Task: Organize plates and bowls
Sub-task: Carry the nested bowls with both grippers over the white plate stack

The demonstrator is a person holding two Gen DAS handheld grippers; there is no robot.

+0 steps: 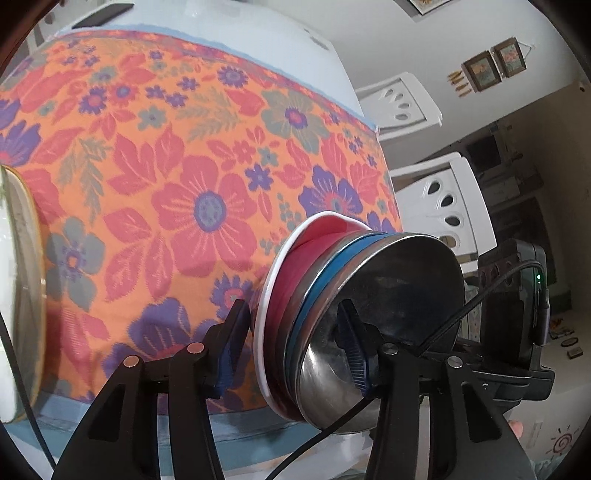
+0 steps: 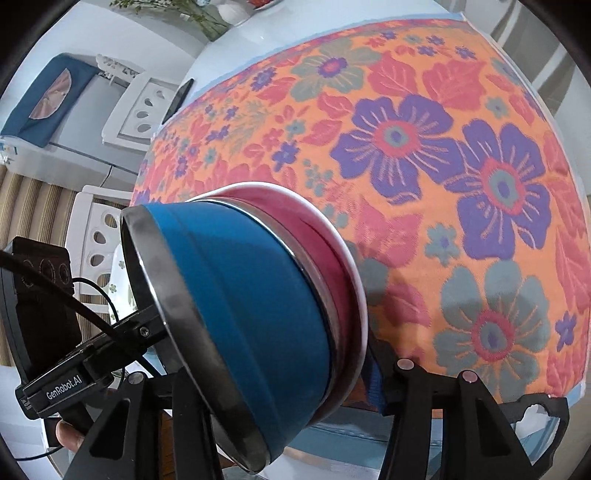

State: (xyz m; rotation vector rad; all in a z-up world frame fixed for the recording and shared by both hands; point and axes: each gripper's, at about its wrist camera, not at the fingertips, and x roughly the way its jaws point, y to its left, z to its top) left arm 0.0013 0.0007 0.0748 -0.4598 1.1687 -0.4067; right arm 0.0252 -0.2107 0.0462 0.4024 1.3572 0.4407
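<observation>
A nested stack of dishes is held tilted above the near edge of the tabletop, clear of the cloth. The stack is made up of a steel bowl with a blue outer wall (image 2: 258, 314), whose polished inside (image 1: 399, 295) is seen from the left wrist view, set into a red bowl (image 2: 325, 258), which in turn sits on a white plate (image 1: 264, 332).

The stack is gripped from both sides. The left tool (image 1: 291, 345) is clenched across the stack: one blue-padded finger (image 1: 354, 350) is pressed inside the steel bowl, the other (image 1: 231, 350) is placed just behind the white plate. The right tool (image 2: 280, 373) is likewise clenched on the stack, with its right finger (image 2: 376, 380) set against the back of the plate; its left finger is hidden behind the blue bowl, so contact there cannot be confirmed. The body of the left tool, with its cable, is seen at the left of the right wrist view, beside the steel rim.

Under the stack a flowered cloth (image 1: 166, 184) in orange, red and purple is spread over the tabletop (image 1: 236, 22), whose pale blue surface is left bare at the far side. At the left edge of the left wrist view, part of another plate with a golden rim (image 1: 33, 295) lies on the cloth, well apart from the held stack. White plastic chairs (image 1: 443, 195) stand to the right of the tabletop, and small framed pictures (image 1: 495, 66) hang on the far wall.
</observation>
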